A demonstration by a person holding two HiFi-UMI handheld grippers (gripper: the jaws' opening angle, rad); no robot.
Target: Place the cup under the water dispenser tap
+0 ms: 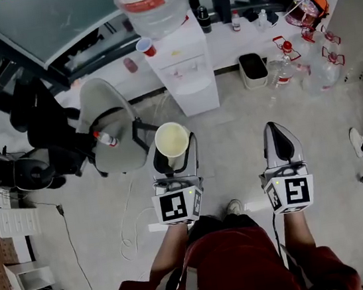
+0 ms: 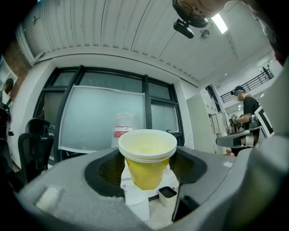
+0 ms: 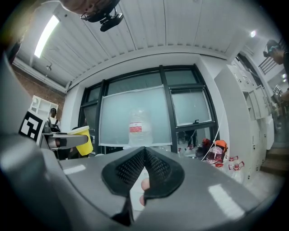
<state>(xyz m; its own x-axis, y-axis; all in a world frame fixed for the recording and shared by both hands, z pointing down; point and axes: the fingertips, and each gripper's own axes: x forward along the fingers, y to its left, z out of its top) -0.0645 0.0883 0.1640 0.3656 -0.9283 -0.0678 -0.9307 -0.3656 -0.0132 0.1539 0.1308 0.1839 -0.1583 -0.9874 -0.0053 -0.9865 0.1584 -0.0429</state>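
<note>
A yellow paper cup stands upright between the jaws of my left gripper, which is shut on it above the floor. In the left gripper view the cup fills the gap, pads touching both sides. The white water dispenser stands ahead against the wall, with a big clear bottle on top; the bottle shows behind the cup. My right gripper is level beside the left, its jaws shut on nothing. The right gripper view also catches the cup at its left.
A grey office chair stands left of the dispenser, close to my left gripper. A black bin and several water bottles sit on the floor to the right. A red cup is on the white ledge.
</note>
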